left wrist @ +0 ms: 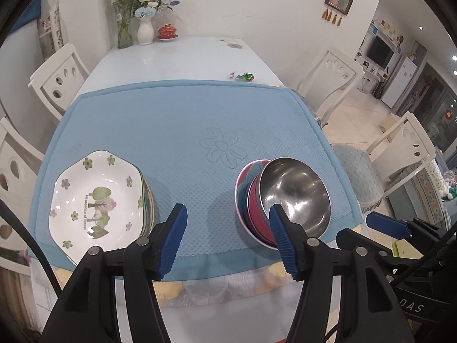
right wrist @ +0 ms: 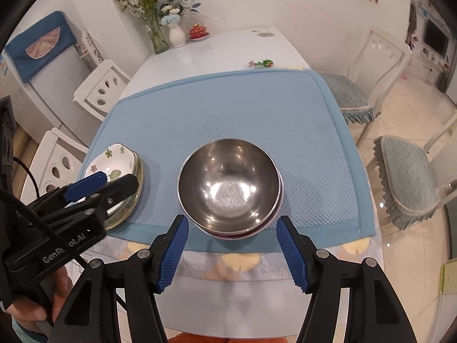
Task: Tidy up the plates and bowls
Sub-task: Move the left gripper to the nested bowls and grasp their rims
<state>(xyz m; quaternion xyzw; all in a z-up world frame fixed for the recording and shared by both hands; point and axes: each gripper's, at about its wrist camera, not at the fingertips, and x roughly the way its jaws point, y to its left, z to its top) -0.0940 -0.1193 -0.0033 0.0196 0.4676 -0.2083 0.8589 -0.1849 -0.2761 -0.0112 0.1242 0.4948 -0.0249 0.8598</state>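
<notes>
A stack of plates, topped by a white plate with green flowers (left wrist: 97, 200), sits on the blue mat (left wrist: 185, 131) at the near left; it also shows in the right wrist view (right wrist: 120, 157). A steel bowl (left wrist: 297, 194) is nested in a red bowl (left wrist: 255, 211) on the mat's near right; the steel bowl also shows in the right wrist view (right wrist: 228, 183). My left gripper (left wrist: 228, 240) is open and empty above the mat's near edge, between the two stacks. My right gripper (right wrist: 231, 248) is open and empty, just in front of the bowls.
The mat lies on a white table (left wrist: 177, 60) with two vases (left wrist: 144, 30), a red lidded cup (left wrist: 167, 32) and a small green item (left wrist: 245, 76) at the far end. White chairs (left wrist: 334, 83) stand on both sides.
</notes>
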